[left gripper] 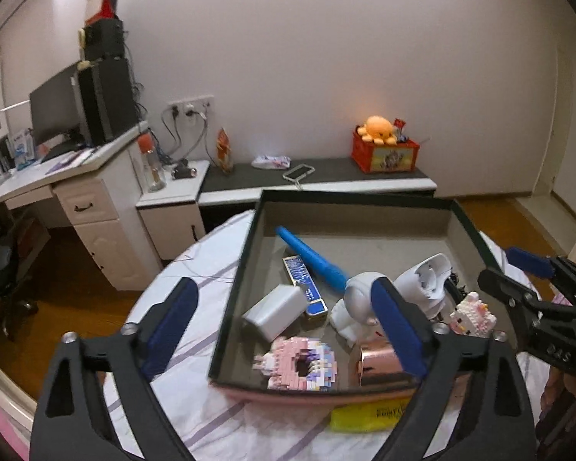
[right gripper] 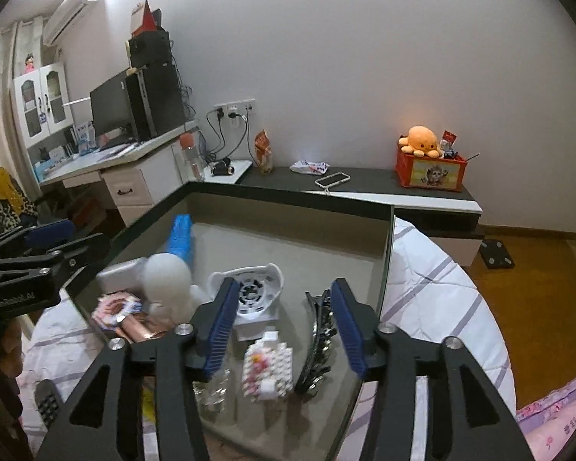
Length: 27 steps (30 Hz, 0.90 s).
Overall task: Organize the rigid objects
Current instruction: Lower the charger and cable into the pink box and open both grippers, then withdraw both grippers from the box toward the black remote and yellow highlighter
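An open dark box (left gripper: 364, 196) (right gripper: 288, 198) on the white striped bed holds rigid objects: a blue tube (left gripper: 313, 259), a grey adapter (left gripper: 276, 309), a white astronaut figure (left gripper: 355, 307) (right gripper: 167, 282), a white fan (left gripper: 422, 280) (right gripper: 255, 294), a pink brick model (left gripper: 301, 363), a copper cup (left gripper: 380, 365), a white brick cat (right gripper: 267, 368) and a black hair clip (right gripper: 320, 340). My left gripper (left gripper: 284, 330) is open and empty over the box's near left edge. My right gripper (right gripper: 284, 330) is open and empty above the brick cat.
A yellow packet (left gripper: 368, 415) lies in front of the box. A remote (right gripper: 48, 401) lies on the bed at left. Beyond are a white desk (left gripper: 76, 176) with a monitor, a low bench (left gripper: 318, 180) and a red crate (left gripper: 386, 151) with an orange plush.
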### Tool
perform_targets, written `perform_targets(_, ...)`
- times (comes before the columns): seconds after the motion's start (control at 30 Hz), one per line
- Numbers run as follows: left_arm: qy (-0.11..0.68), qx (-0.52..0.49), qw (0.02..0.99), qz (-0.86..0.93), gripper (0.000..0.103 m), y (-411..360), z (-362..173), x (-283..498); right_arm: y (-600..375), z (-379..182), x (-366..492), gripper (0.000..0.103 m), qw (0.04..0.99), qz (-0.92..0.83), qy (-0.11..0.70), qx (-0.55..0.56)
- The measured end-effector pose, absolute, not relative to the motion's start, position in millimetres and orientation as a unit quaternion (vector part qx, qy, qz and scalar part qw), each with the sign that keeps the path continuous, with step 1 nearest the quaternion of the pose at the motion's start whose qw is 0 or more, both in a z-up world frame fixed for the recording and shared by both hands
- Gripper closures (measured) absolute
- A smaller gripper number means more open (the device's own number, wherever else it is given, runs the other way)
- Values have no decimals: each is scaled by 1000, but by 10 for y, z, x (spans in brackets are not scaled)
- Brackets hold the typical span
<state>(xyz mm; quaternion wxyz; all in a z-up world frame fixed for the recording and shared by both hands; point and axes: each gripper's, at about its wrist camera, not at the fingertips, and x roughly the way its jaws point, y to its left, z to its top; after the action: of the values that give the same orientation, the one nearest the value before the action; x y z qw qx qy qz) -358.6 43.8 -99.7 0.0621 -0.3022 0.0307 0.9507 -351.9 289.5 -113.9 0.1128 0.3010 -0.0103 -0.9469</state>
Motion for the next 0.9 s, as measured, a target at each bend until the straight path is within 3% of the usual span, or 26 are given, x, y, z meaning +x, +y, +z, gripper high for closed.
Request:
perform_targets(0.1,26,-292,63,954,5,391,-892,-3354,2864,-1009,-3303,23,112,-954,-6,279)
perform_targets(0.33,28,-246,55,967,0,292,-616,-2719,2822,-672,-2799,16,105,-968,-9,228)
perform_targets(0.43,40,-233,53,970,0,292,-549,-2466,2769,-574,-2569,0,104,-971,-8,213)
perform_targets(0.9,65,-197,58,977,0,201,-339,-1567,2591,-333,-1758,0,99,-978,9,182)
